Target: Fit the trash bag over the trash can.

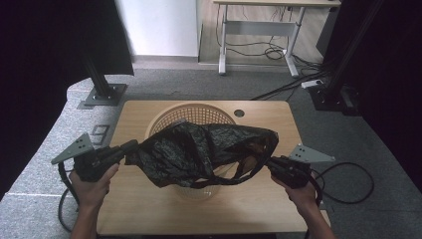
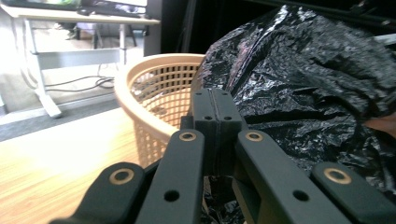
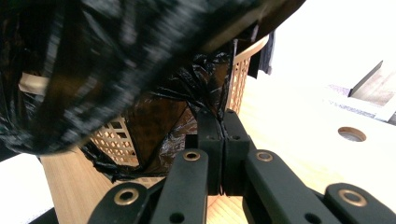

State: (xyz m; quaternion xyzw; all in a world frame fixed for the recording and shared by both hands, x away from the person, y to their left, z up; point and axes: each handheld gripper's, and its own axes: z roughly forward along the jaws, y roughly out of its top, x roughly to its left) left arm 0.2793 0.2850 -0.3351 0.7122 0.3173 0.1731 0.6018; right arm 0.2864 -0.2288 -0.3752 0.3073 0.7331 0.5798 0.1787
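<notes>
High view, nearest first: two forearms come in from the bottom edge, each hand holding a set of tongs. The left gripper [image 1: 130, 147] is clamped tight on the left edge of a black plastic bag [image 1: 199, 149]; the right gripper [image 1: 271, 162] is clamped just as tight on a twisted strip at the bag's right side. Between them the bag hangs stretched and crumpled, off the table [image 1: 129, 199] and over a tan plastic basket [image 1: 169, 115] with latticed walls. The bag's mouth faces the right hand, and its lower folds sag across the basket's near rim. Whether any of the bag lies down inside the basket cannot be told, since the bag covers most of the opening; the part of the basket's inside that shows at the back looks bare mesh.

In the left gripper view the jaws meet flat together, with the bag [image 2: 303, 79] bunched against them to the right and the basket [image 2: 154, 93] standing just behind on the wooden top. In the right gripper view the jaws pinch a gathered strand of the bag [image 3: 205, 93], and the basket [image 3: 240, 74] shows through gaps in the film.

Farther off, a round hole [image 1: 239, 113] sits in the table near its back edge, then grey carpet, and a desk [image 1: 259, 30] with cables under it.
</notes>
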